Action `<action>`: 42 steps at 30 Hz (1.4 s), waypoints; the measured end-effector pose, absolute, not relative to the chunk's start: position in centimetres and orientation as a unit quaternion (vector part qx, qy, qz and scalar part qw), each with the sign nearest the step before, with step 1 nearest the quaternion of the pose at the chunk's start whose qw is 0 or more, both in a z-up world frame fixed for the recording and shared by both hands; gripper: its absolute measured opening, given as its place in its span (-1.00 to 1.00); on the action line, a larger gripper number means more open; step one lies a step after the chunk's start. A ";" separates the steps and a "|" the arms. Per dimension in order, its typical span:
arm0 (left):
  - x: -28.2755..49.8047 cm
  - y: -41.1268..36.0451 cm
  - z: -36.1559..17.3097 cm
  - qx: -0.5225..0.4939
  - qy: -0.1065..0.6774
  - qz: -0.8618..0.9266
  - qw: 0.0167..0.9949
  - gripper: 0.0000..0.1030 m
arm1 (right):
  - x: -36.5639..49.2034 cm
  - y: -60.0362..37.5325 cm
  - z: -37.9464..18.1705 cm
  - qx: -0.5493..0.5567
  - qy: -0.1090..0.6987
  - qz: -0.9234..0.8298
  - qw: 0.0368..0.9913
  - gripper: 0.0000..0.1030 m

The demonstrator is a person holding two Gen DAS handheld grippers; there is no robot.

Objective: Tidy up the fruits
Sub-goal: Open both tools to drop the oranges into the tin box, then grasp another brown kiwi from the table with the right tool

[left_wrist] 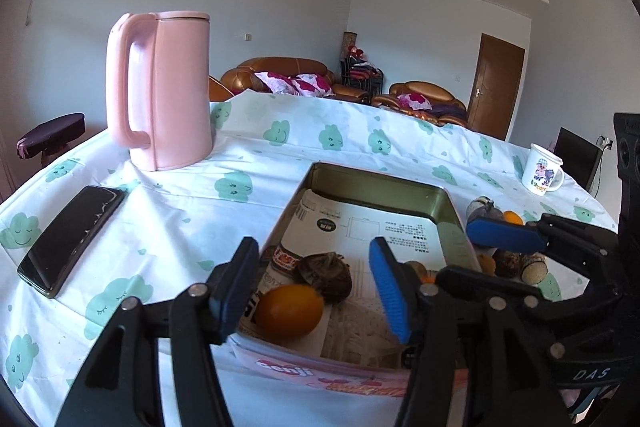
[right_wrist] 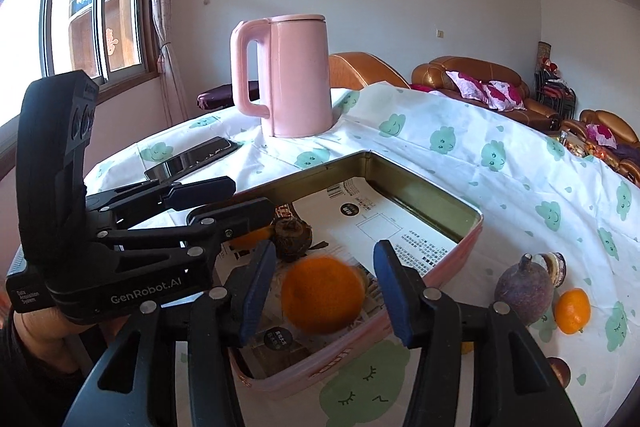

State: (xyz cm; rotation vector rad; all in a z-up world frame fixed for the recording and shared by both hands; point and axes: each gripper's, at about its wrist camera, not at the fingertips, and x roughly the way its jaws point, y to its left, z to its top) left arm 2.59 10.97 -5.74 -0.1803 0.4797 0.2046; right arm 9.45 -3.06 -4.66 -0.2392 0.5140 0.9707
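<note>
A pink tin tray (left_wrist: 452, 211) (right_wrist: 472, 227) lined with printed paper sits on the table. An orange (left_wrist: 289, 311) and a dark brown fruit (left_wrist: 326, 277) (right_wrist: 293, 235) lie in it. My left gripper (left_wrist: 316, 291) (right_wrist: 224, 195) is open above the tray's near end. My right gripper (right_wrist: 324, 291) (left_wrist: 500, 235) is open; a blurred orange (right_wrist: 323, 294) sits between its fingers, not gripped, over the tray. Outside the tray to the right lie a purple fruit (right_wrist: 523, 289), a small orange (right_wrist: 573, 310) and other dark fruits (left_wrist: 506, 261).
A pink kettle (left_wrist: 166, 93) (right_wrist: 288, 75) stands at the back left. A black phone (left_wrist: 72, 239) (right_wrist: 192, 157) lies left of the tray. A white printed mug (left_wrist: 542, 169) stands at the far right. The tablecloth (left_wrist: 168, 227) is white with green clouds.
</note>
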 end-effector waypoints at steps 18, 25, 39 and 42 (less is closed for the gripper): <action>2.3 9.9 -5.2 -0.088 0.218 0.100 0.967 0.67 | 12.8 -7.2 -6.7 -0.212 0.272 0.355 0.869 -0.15; 2.4 9.7 -5.2 -0.088 0.218 0.096 0.967 0.67 | 14.6 -5.2 -8.7 -0.235 0.340 0.353 0.839 -0.26; 4.1 3.9 -3.4 -0.048 0.216 0.028 0.975 0.67 | 14.8 -15.8 -5.1 -0.087 0.269 0.261 0.923 -0.48; 5.2 1.5 -3.4 -0.035 0.223 0.008 0.974 0.67 | 15.4 -18.3 -4.8 -0.062 0.267 0.234 0.933 -0.48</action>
